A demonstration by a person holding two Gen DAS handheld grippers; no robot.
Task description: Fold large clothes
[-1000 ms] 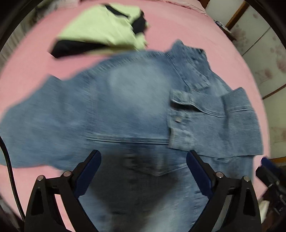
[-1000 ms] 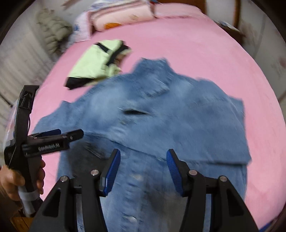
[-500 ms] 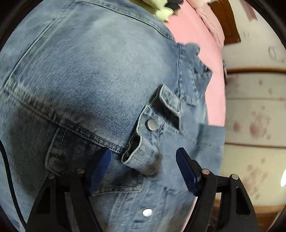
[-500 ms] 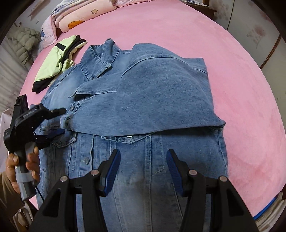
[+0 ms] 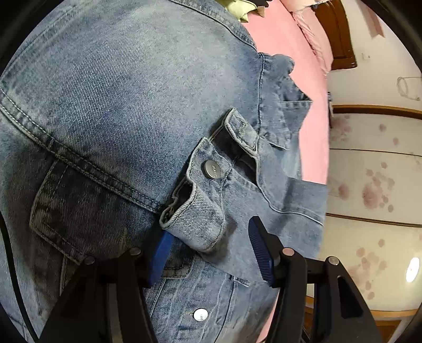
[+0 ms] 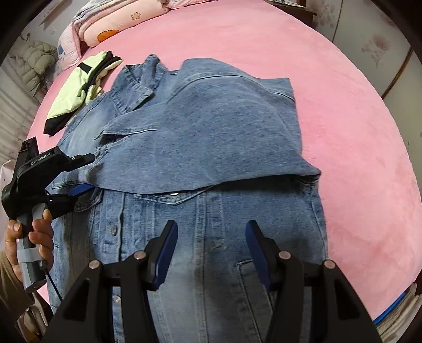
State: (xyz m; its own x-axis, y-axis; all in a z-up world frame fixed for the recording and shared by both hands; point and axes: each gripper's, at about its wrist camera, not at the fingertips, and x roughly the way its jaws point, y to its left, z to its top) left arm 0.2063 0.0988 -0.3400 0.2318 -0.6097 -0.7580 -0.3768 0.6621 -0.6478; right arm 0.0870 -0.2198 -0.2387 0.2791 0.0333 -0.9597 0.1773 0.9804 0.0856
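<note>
A blue denim jacket (image 6: 211, 137) lies front up on the pink bed (image 6: 356, 147). One sleeve is folded across its chest. The sleeve's cuff (image 5: 200, 211), with a metal button (image 5: 213, 168), sits between the jaws of my left gripper (image 5: 208, 229). Those jaws are closing. The left pad is at the cuff's edge and the right pad still stands apart from it. From the right wrist view, the left gripper (image 6: 88, 172) is at the jacket's left side, held by a person's hand (image 6: 39, 237). My right gripper (image 6: 211, 224) hovers open over the jacket's lower front, with nothing between its fingers.
A folded green and black garment (image 6: 79, 87) lies beyond the jacket's collar. Pink bedding (image 6: 105, 23) and a puffy coat (image 6: 34, 60) sit at the bed's far left. Flowered wall panels (image 5: 369, 184) stand past the bed's right edge. Stacked items (image 6: 401, 303) sit at the lower right.
The left gripper sank close to the jacket, rolled, and narrowed its jaws around the sleeve cuff. The right gripper shifted over the jacket's lower front, then held still, its jaws unchanged.
</note>
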